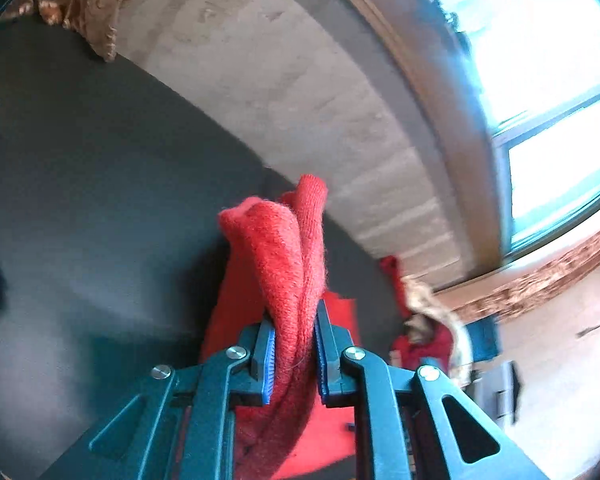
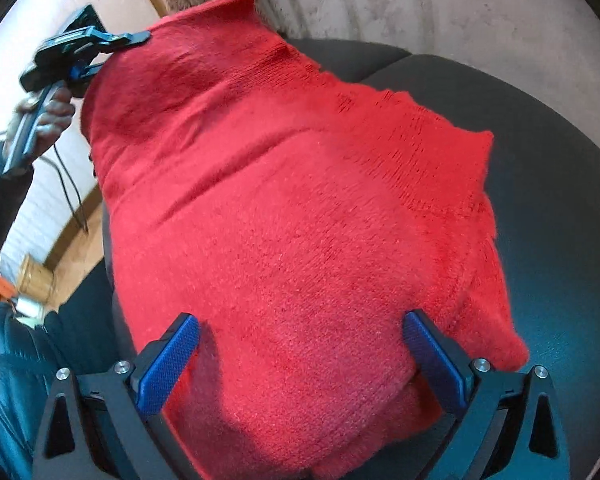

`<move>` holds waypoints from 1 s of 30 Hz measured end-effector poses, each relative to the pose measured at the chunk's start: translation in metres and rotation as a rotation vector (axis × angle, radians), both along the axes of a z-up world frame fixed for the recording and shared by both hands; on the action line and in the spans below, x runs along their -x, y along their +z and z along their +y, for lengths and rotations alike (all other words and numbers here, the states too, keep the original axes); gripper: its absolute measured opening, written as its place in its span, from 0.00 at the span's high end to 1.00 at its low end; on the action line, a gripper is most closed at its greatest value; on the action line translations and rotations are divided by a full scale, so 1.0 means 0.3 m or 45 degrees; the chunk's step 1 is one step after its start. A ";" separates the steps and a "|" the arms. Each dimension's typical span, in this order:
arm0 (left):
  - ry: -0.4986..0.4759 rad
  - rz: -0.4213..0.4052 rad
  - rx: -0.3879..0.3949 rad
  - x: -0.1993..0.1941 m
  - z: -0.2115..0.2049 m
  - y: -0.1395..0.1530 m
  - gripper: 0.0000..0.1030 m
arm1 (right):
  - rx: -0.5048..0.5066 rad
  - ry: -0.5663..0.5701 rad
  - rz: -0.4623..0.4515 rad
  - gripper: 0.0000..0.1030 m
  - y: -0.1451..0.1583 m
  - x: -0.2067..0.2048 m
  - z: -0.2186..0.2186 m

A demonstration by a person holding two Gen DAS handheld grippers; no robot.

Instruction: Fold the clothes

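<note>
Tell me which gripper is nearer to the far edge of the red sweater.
Left. The left gripper is clamped on a bunched fold of the red sweater at its far edge. The right gripper stands open over the near end of the sweater, on the dark table.

Surface (image 2: 560,208): dark grey, round-edged, matte, seen in both wrist views. Red knit garment (image 2: 284,216) lies on it, covering the centre of the right wrist view; bare surface shows from 1 to 5 o'clock. A patterned brown cushion (image 1: 84,4) sits at its edge at 11 o'clock in the left wrist view.
</note>
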State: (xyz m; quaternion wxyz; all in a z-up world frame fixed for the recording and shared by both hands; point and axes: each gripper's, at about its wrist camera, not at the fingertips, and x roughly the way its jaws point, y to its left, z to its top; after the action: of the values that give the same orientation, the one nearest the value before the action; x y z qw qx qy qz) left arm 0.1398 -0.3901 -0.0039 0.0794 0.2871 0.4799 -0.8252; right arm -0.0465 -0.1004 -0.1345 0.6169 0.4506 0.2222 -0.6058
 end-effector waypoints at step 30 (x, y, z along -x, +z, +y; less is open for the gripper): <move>-0.180 -0.288 -0.097 0.626 0.623 -0.196 0.87 | 0.403 -0.105 -0.172 0.00 -0.045 0.158 0.252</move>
State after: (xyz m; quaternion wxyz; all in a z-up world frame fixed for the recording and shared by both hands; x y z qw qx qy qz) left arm -0.0480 -0.2032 -0.0627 0.0635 0.4141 0.4775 -0.7723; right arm -0.0938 -0.0249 -0.1481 0.6683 0.3963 0.0633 -0.6264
